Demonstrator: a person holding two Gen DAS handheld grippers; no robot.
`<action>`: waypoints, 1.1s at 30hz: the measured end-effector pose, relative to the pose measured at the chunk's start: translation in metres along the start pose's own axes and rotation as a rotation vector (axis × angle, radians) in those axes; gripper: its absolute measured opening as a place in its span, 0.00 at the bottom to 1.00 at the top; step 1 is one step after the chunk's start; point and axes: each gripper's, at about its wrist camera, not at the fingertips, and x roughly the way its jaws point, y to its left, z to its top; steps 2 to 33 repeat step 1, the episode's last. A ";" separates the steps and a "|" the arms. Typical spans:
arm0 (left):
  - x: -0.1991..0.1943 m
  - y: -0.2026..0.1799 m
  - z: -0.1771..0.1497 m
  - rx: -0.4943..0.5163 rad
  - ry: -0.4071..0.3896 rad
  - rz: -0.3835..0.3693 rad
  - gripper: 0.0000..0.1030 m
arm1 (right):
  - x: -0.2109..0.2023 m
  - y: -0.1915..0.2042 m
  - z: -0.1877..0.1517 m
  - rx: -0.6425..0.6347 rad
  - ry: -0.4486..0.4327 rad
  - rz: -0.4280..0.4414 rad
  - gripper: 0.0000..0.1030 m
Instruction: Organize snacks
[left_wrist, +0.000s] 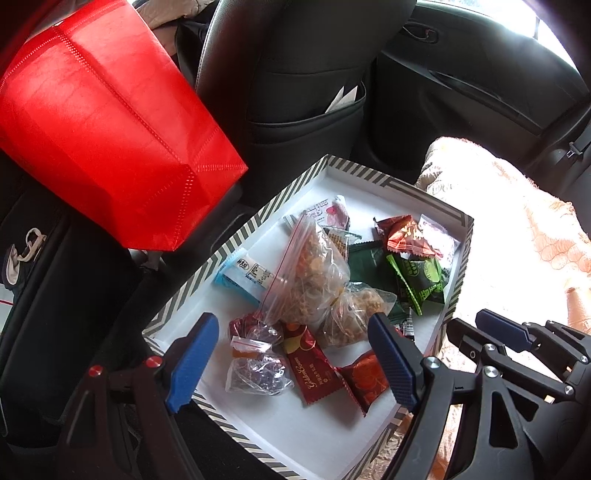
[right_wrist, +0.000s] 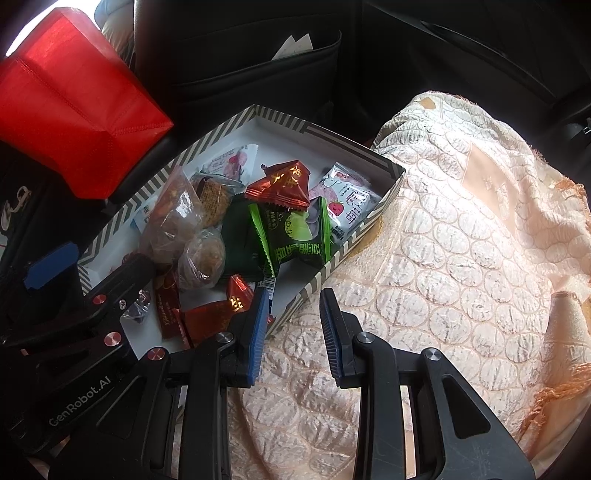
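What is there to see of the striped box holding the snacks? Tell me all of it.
The striped box is a shallow, open, lidless tray, seemingly cardboard, with grey-and-cream chevron stripes on its walls and rim and a plain white inside. It sits flat on the car's back seat, one side against the quilted cream seat cover, with the red bag beyond its far left side. Loose wrapped snacks and clear zip bags are heaped inside. The open left gripper hovers over its near end.

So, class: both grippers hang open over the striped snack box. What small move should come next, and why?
Probably lower the open left gripper onto the dark red gold-lettered wrapper lying between its fingers in the striped cardboard box. The open right gripper straddles the box wall and holds nothing.
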 end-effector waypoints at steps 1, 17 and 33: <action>-0.001 -0.001 0.001 0.005 -0.002 -0.002 0.82 | -0.001 -0.001 0.000 0.002 -0.002 0.003 0.27; -0.001 -0.001 0.001 0.005 -0.002 -0.002 0.82 | -0.001 -0.001 0.000 0.002 -0.002 0.003 0.27; -0.001 -0.001 0.001 0.005 -0.002 -0.002 0.82 | -0.001 -0.001 0.000 0.002 -0.002 0.003 0.27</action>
